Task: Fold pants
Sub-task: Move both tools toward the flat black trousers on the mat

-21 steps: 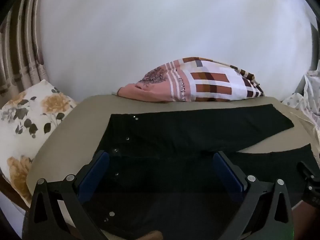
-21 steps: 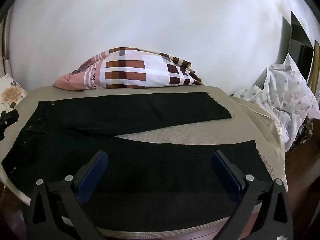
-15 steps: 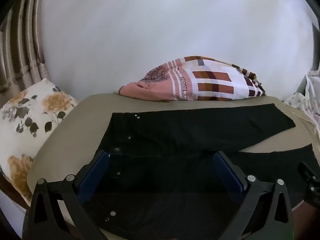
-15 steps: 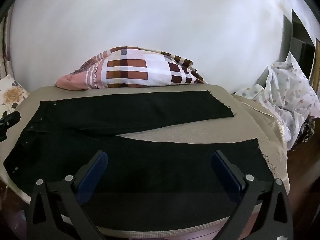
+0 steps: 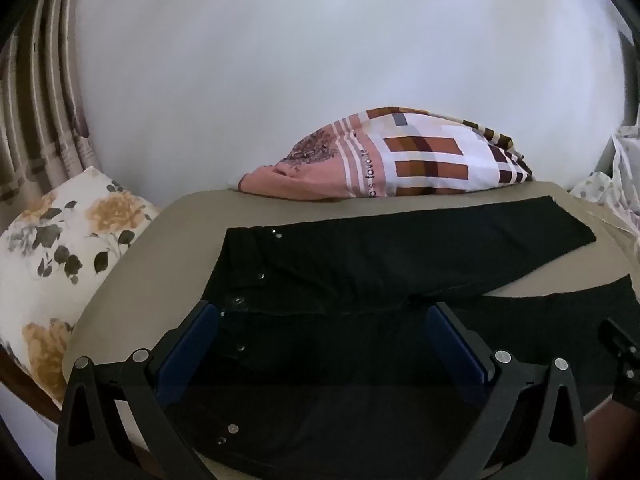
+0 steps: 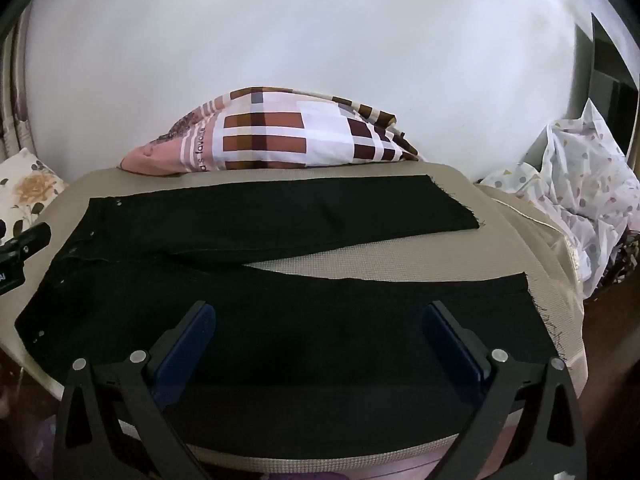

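White wall backed the padded beige surface [image 6: 520, 248], with a floral cushion [image 5: 60, 248] at its left and a checked pillow [image 6: 280, 136] behind. I saw the black pants [image 6: 260, 216] spread flat, waistband left, both legs running right in a narrow V. My left tool [image 5: 320, 320] hung wide above the waist, gripping nothing; my right tool [image 6: 316, 316] hung equally wide above the near leg. Risk, in my judgement: pinching one fabric layer only, or uneven lifting, would skew the fold.
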Tool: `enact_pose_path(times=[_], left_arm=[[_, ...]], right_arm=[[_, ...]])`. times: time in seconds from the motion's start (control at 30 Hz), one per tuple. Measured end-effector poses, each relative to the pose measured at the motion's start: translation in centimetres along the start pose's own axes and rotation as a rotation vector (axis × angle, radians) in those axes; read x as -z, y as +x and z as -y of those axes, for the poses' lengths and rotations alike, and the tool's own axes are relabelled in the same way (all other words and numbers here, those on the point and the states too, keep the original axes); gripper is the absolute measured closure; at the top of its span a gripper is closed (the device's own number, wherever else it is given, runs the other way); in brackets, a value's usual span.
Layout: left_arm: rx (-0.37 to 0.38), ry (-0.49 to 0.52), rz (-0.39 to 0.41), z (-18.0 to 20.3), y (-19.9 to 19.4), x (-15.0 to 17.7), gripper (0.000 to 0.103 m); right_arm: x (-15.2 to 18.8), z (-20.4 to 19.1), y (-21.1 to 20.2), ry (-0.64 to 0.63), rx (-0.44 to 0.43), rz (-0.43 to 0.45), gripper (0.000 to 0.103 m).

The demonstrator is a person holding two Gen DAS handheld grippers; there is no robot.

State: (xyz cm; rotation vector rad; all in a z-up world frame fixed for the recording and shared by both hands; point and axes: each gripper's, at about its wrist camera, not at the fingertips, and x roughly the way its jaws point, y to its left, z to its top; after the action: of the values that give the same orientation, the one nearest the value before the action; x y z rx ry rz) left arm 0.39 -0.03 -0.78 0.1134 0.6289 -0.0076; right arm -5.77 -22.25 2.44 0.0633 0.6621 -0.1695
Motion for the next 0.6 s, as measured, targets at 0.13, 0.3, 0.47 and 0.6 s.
enact_pose_path(times=[0.13, 0.3, 0.47, 0.6], left_arm=[[-0.011, 0.007, -0.018, -0.2, 0.5, 0.1, 0.000], [-0.035, -0.002, -0.063, -0.9, 1.4, -0.3, 0.000], [0.021, -0.038, -0.197, -2.5, 3.7, 0.2, 0.000], [0.074, -0.013, -0.270, -4.5, 5.8, 0.6, 0.000]], right_arm=[[0.0, -0.2, 0.2, 0.000, -0.002, -0.011, 0.000], [-0.4, -0.9, 0.7, -0.012, -0.005, -0.028, 0.000], [-1.2, -2.0, 1.3, -0.044, -0.002, -0.040, 0.000], [-1.6, -2.4, 2.0, -0.054, -0.006, -0.052, 0.000]])
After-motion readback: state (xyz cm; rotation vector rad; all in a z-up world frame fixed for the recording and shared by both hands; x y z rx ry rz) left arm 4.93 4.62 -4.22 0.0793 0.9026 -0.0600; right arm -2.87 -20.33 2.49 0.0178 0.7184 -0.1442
